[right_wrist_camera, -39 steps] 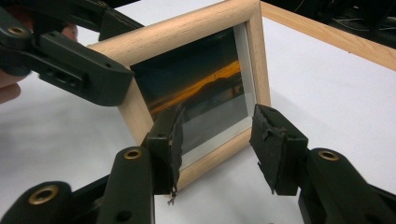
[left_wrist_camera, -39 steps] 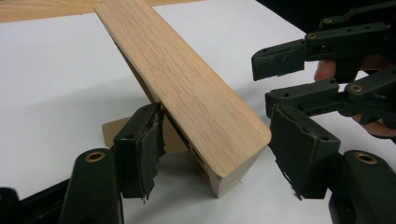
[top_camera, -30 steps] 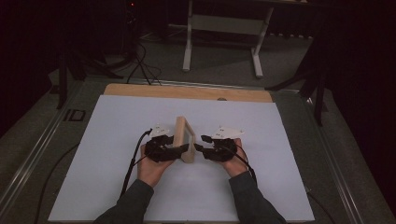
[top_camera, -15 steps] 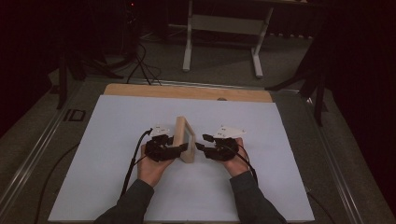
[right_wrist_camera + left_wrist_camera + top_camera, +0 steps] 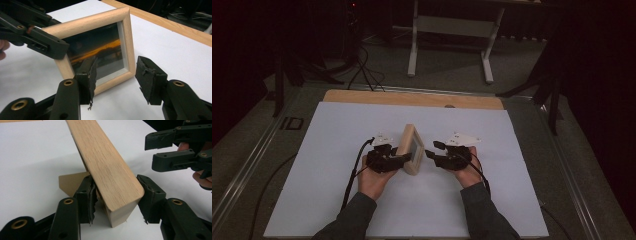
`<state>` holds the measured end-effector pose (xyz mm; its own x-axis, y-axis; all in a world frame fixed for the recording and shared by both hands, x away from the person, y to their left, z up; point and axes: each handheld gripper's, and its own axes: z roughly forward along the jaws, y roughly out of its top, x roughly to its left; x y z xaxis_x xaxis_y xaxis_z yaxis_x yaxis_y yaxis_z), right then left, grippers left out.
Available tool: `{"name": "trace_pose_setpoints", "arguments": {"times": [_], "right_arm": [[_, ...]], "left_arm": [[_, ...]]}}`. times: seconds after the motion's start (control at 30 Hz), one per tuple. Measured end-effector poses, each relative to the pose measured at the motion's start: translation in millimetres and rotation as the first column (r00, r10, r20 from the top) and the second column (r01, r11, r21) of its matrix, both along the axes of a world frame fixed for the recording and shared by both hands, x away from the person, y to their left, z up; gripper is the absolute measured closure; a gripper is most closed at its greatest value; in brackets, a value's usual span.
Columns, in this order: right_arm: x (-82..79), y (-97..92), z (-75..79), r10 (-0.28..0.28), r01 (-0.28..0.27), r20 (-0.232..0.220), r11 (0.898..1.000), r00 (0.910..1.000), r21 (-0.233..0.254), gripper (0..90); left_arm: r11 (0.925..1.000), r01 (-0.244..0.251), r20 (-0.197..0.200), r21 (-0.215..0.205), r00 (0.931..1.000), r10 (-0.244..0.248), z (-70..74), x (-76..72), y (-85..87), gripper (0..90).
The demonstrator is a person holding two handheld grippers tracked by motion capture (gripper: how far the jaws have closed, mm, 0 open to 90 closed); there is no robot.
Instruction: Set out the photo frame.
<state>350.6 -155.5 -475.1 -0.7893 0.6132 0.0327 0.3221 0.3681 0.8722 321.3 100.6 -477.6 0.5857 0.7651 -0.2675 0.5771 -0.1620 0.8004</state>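
Note:
A small light-wood picture frame stands upright on white paper, its glass facing right in the high view. My left gripper reaches in from the left. Its jaws have just been closing, and both pads now press the two sides of the frame's near end. A brown card stand props the frame from behind. My right gripper hovers open just off the glass, with nothing between its fingers.
The white sheet covers most of the table, and a wooden board edge shows along its far side. Beyond it are a white stand's legs and floor cables. A metal rail borders the left side.
The left gripper's jaws have narrowed onto the frame's near end. Both hands and the frame stay where they were.

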Motion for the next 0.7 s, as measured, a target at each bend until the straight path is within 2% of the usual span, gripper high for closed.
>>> {"name": "trace_pose_setpoints", "arguments": {"times": [0.3, 0.7], "right_arm": [[-0.3, -1.4, 1.6, -0.014, 0.014, 0.02, 1.0, 0.9997, -0.016, 50.1], [1.4, -9.4, 6.1, -0.041, 0.041, 0.032, 0.999, 0.9986, 0.007, 50.0]], "left_arm": [[0.9997, 0.025, 0.001, 0.001, 0.9997, -0.025, 1.2, -1.8, -2.0, 58.3], [0.9979, 0.058, 0.024, 0.029, 0.998, -0.059, 2.5, -5.7, -7.0, 60.5]]}}
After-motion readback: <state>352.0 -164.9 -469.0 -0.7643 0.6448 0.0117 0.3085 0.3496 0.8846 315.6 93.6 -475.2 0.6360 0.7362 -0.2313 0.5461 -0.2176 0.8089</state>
